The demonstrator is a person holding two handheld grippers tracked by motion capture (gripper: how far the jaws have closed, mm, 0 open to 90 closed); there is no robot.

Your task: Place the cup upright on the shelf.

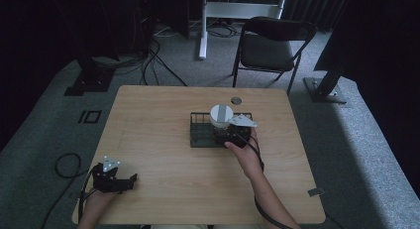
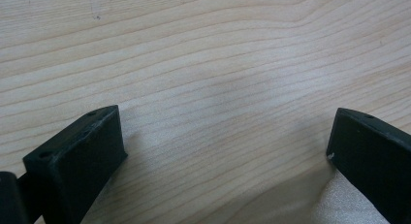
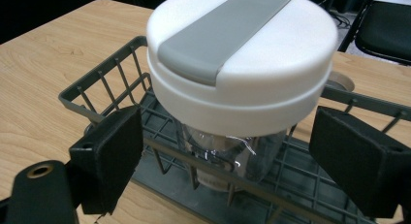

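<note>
Right gripper (image 3: 225, 151) jaws spread, white-lidded jar (image 3: 242, 64) at twelve o'clock between them, untouched, standing in wire rack (image 3: 102, 93), left gripper (image 2: 225, 146) jaws apart over bare table (image 2: 203, 54)

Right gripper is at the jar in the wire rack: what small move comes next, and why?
Probably close the right gripper on the jar. Its jaws stand open on either side of the clear body, just under the white lid, with gaps on both sides. The jar stands upright in the rack. The left gripper rests open over bare table, away from it.
</note>
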